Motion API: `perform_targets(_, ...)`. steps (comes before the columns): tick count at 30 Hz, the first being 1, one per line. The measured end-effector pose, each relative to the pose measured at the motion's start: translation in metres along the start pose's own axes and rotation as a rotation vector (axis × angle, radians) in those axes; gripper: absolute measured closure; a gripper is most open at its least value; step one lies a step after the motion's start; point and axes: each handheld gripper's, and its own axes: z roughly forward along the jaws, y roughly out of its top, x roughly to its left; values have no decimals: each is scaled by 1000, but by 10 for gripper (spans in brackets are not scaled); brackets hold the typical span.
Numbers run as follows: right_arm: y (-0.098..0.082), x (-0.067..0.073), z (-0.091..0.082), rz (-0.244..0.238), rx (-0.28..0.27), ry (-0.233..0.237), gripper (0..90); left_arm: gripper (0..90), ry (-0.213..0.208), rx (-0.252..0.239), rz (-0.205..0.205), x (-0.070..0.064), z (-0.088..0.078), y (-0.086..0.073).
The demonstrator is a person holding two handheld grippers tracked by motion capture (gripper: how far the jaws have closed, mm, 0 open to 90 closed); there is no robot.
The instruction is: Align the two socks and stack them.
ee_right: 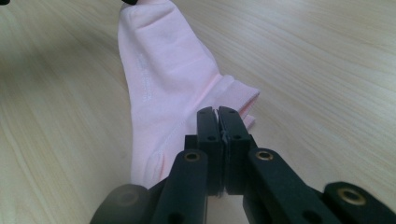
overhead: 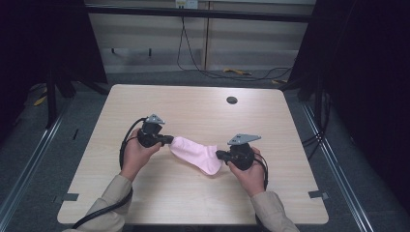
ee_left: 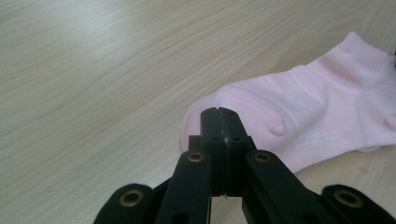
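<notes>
Pink and stretched out flat, the sock lies across the middle of the pale wooden table, running from the left gripper at its toe end to the right gripper at its cuff end. Both grippers have their black jaws pressed together. In the gripper views each pair of tips sits at the sock's edge, but whether fabric is pinched between them I cannot tell.
</notes>
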Motion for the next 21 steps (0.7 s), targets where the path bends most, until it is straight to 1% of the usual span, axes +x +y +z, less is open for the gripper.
perform_targets(2,-1,-1,1,7,-3,0,885,900,-1,1,-6,1,3,0)
perform_targets(5,-1,-2,2,9,2,5,885,900,-7,3,-5,2,6,-1)
perform_targets(7,-2,-1,4,14,9,4,884,900,-4,13,-3,1,9,-1)
perform_targets(11,-4,-2,7,15,10,1,884,900,5,16,1,2,13,-2)
perform_targets(13,-4,-2,9,17,13,-2,884,900,11,27,-2,4,16,-3)
perform_targets(15,-5,-3,10,15,16,-4,884,900,19,21,-8,5,17,-3)
perform_targets(17,-6,-3,10,19,16,-8,884,900,17,25,-8,5,18,-3)
perform_targets(18,-6,-4,10,16,19,-12,884,900,14,24,-5,5,18,-2)
perform_targets(19,-7,-4,11,23,15,-9,884,900,14,19,-6,5,19,-1)
perform_targets(20,-6,-4,10,28,12,-5,884,900,11,17,3,4,19,1)
perform_targets(21,-6,-4,10,28,12,-5,884,900,11,17,3,4,19,1)
